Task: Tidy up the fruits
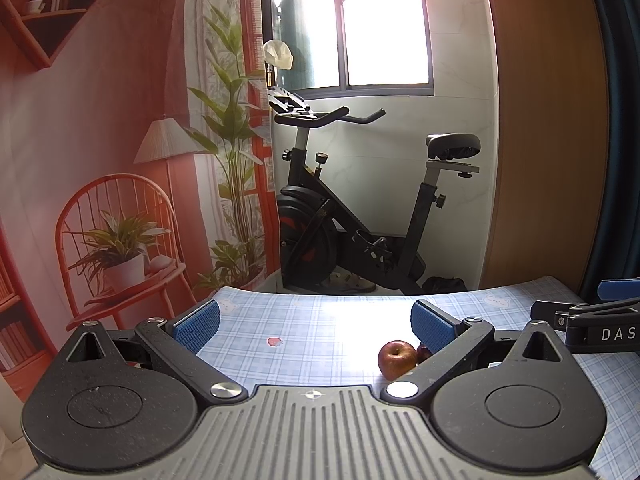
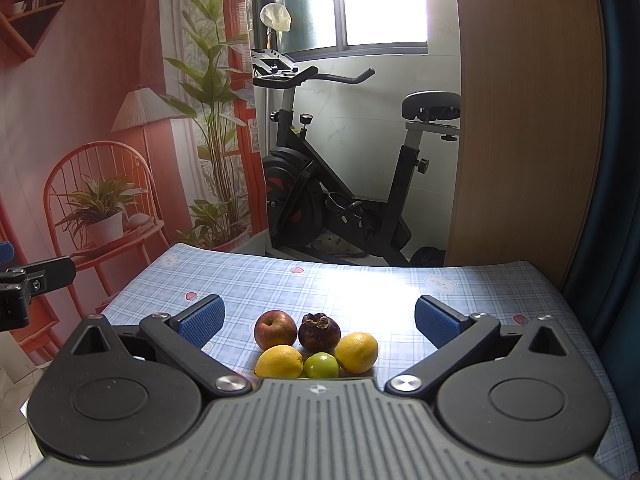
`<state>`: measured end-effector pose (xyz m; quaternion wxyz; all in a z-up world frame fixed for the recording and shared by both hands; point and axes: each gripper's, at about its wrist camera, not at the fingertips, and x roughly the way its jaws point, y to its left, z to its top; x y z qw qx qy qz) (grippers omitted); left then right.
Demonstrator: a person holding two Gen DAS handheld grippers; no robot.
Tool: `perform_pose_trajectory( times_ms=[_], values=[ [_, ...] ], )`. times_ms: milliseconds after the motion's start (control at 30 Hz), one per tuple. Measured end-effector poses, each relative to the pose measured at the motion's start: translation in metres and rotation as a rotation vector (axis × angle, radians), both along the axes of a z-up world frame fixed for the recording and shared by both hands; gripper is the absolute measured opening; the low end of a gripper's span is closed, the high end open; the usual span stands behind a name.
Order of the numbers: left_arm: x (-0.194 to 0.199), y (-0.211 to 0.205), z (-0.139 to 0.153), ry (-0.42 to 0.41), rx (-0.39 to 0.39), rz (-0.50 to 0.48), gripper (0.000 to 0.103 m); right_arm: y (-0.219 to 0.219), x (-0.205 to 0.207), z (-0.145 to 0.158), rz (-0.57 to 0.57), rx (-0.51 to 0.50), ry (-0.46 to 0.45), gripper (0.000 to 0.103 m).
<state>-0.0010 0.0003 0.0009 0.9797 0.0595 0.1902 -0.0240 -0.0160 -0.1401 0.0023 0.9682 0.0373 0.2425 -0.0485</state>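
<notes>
the fruits sit in a tight cluster on the bench (image 2: 500, 292), just ahead of the right tongs (image 2: 318, 316): an apple (image 2: 273, 329) and a dark mangosteen (image 2: 319, 332) behind, two lemons (image 2: 279, 362) (image 2: 357, 351) in front with a lime (image 2: 321, 365) between them, each touching its neighbours. no bowl or tray shows, so where they should go is unclear. the step in hand looks like a first pick; an outer fruit, the right lemon or the apple, seems the best start, since closing on the lime would likely nudge the rest and set them rolling. come in low, straddle one fruit only and squeeze gently. the right tongs are spread wide, released, holding and touching nothing. the left tongs (image 1: 316, 320) are likewise wide apart and empty, off to the left, with the apple (image 1: 396, 359) near their right pad (image 1: 431, 326).
</notes>
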Motion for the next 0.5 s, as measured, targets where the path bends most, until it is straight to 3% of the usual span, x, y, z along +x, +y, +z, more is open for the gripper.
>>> perform_pose_trajectory(
  times_ms=[500],
  values=[
    [-0.0005, 0.0032, -0.0003, 0.007, -0.005, -0.016, 0.103, -0.0005, -0.0006, 0.0009, -0.002, 0.001, -0.003, 0.103]
  ],
)
